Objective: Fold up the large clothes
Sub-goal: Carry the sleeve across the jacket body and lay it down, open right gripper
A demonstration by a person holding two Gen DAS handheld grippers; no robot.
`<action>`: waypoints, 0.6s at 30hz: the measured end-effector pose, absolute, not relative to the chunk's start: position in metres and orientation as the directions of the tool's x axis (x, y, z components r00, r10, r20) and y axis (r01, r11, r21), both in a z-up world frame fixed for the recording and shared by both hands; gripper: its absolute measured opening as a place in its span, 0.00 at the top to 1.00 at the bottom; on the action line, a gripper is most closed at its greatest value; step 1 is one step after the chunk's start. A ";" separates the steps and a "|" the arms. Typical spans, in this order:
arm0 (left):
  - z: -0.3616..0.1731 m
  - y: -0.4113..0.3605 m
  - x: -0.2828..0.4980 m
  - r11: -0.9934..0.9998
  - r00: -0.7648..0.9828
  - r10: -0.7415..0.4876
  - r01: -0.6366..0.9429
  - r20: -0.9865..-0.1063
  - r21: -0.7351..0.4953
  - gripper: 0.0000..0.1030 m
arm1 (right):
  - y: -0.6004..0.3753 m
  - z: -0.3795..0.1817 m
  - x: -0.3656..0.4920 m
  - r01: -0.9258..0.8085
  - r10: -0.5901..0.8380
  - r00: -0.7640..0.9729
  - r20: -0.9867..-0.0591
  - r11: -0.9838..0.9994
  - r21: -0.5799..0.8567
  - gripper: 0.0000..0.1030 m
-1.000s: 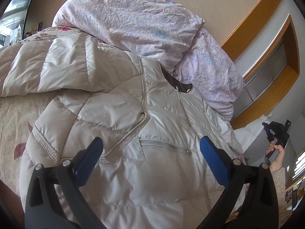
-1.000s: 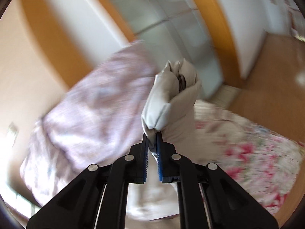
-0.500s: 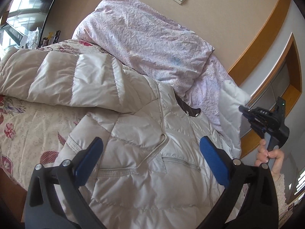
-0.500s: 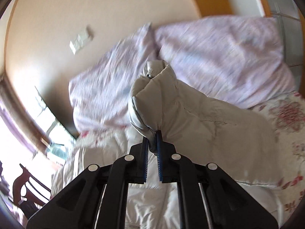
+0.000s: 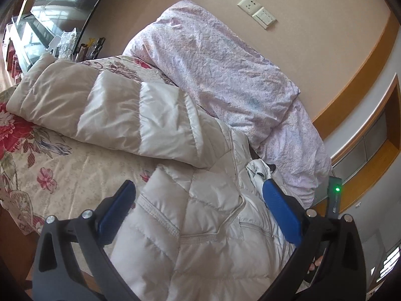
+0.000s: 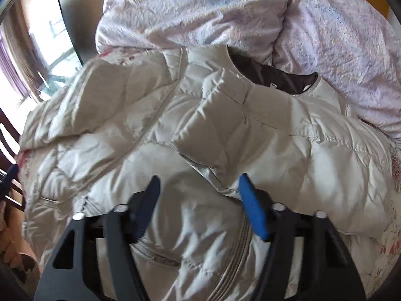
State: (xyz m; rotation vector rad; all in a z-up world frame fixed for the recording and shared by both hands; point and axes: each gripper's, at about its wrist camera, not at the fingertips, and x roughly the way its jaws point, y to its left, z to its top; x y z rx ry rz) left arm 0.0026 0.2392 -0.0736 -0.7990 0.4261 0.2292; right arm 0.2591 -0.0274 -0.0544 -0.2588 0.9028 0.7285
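Note:
A cream quilted down jacket (image 5: 200,215) lies front up on the bed, collar towards the pillows. Its one sleeve (image 5: 110,110) stretches out to the left over the bedspread. Its other sleeve (image 6: 250,130) lies folded across the chest in the right wrist view. My left gripper (image 5: 198,200) is open and empty, above the jacket's lower front near a pocket. My right gripper (image 6: 198,188) is open and empty, just above the folded sleeve's end on the jacket (image 6: 125,130). The dark collar lining (image 6: 273,77) shows near the top.
Two lilac pillows (image 5: 220,60) lean on the beige wall at the bed's head. A floral bedspread (image 5: 50,165) covers the bed. A cluttered stand with small items (image 5: 67,42) is at the far left. A wooden-framed recess (image 5: 376,145) is at the right.
My right gripper carried the sleeve over the chest, then opened and let it go; the sleeve now lies on the jacket. My left gripper view shifted back and to the left, still open.

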 end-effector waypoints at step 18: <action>-0.108 0.340 -0.047 0.392 0.849 0.230 -0.529 -0.476 -0.752 0.03 | 0.031 -0.088 0.313 -0.507 0.148 0.559 -0.816 0.840 -0.195 0.44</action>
